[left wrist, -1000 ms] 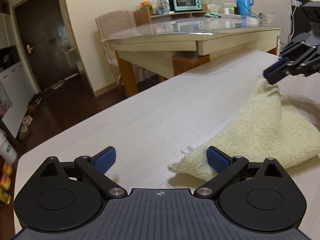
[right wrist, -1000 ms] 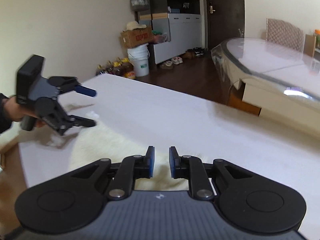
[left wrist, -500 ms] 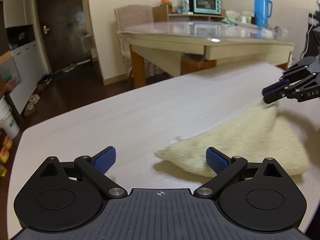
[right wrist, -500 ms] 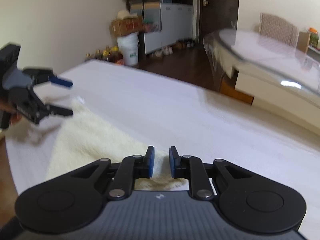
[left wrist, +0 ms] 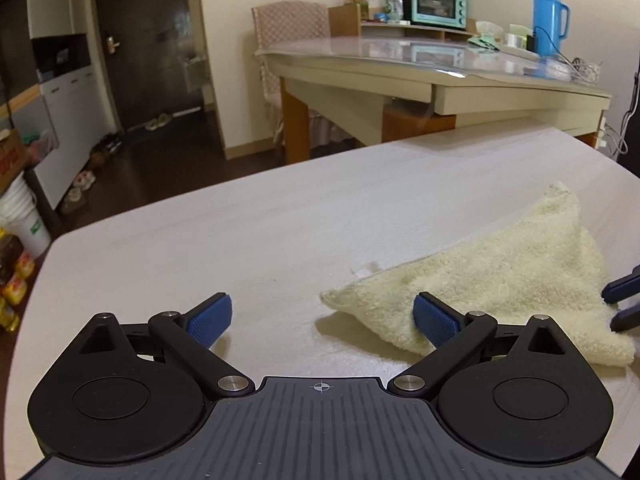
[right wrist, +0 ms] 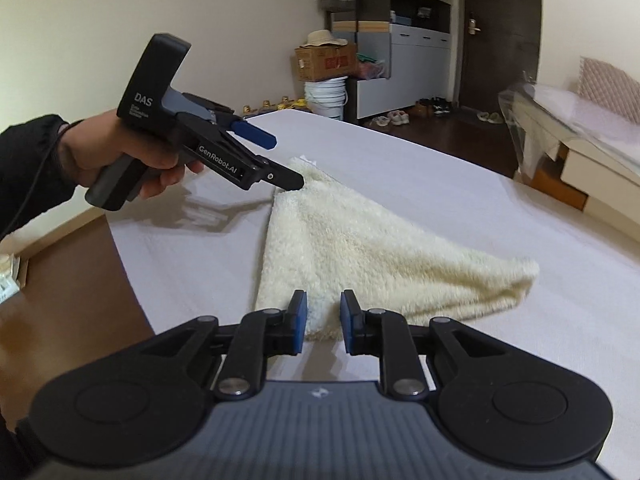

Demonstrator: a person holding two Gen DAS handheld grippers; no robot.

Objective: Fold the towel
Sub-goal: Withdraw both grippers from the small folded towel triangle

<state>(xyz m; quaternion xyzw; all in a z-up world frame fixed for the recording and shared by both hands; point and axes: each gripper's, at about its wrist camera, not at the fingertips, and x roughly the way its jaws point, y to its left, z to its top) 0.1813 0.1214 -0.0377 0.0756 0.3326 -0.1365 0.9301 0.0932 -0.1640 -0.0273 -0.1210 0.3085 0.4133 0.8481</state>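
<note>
A fluffy cream towel lies as a flat triangle on the white table. My left gripper is open wide, low over the table. The towel's pointed corner lies between its fingers, and the right pad touches the towel's edge. In the right wrist view the towel stretches away from my right gripper, whose jaws stand narrow with the near corner pinched between the pads. A hand holds the left gripper at the towel's far corner. Only the right gripper's tips show in the left wrist view.
Beyond the work table stands a glass-topped dining table with a toaster oven and a blue flask. A chair, white buckets, a cardboard box and shoes lie around the dark floor. The table's edge runs close on the left.
The right gripper has carried its towel corner from high at the far right down to the near right. The towel, raised before, now lies flat as a triangle. The left gripper stayed open.
</note>
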